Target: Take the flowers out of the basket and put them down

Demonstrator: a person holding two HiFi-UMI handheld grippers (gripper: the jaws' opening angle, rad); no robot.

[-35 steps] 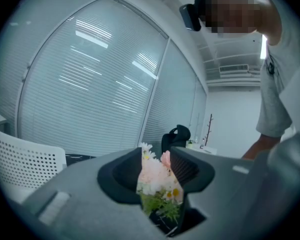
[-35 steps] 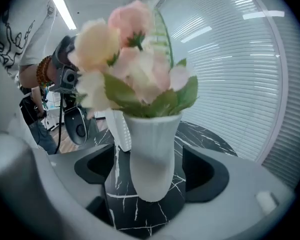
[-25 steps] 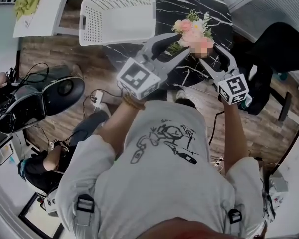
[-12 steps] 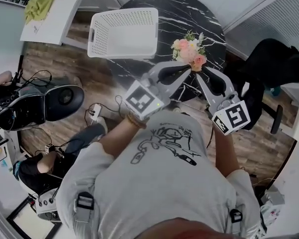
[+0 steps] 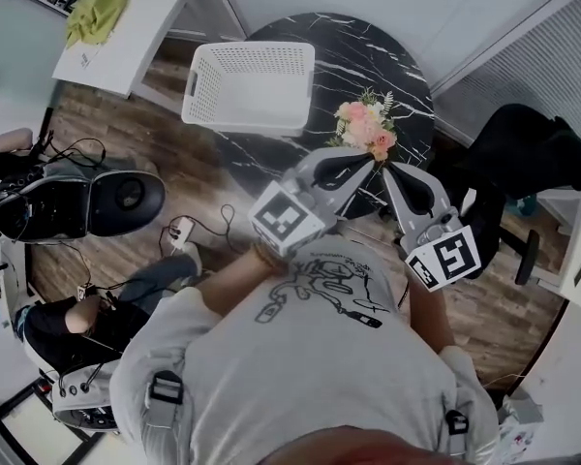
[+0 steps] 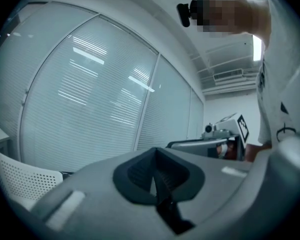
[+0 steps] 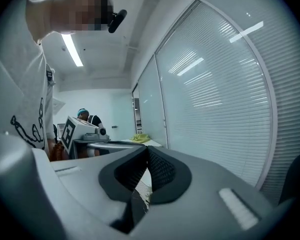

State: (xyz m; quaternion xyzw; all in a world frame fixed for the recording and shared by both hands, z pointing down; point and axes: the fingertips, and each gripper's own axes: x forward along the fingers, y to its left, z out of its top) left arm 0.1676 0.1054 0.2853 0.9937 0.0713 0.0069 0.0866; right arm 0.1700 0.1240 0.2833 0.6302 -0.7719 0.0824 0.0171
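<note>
Pink-and-cream flower bouquet with green sprigs sits on the round black marble table, outside the white perforated plastic basket, at its 4 o'clock. Left gripper and right gripper have both just closed fully on nothing, tips at the bouquet's 6 o'clock. Placement looks done; I'd back both off toward 6 o'clock, jaws closed, clear of the petals.
</note>
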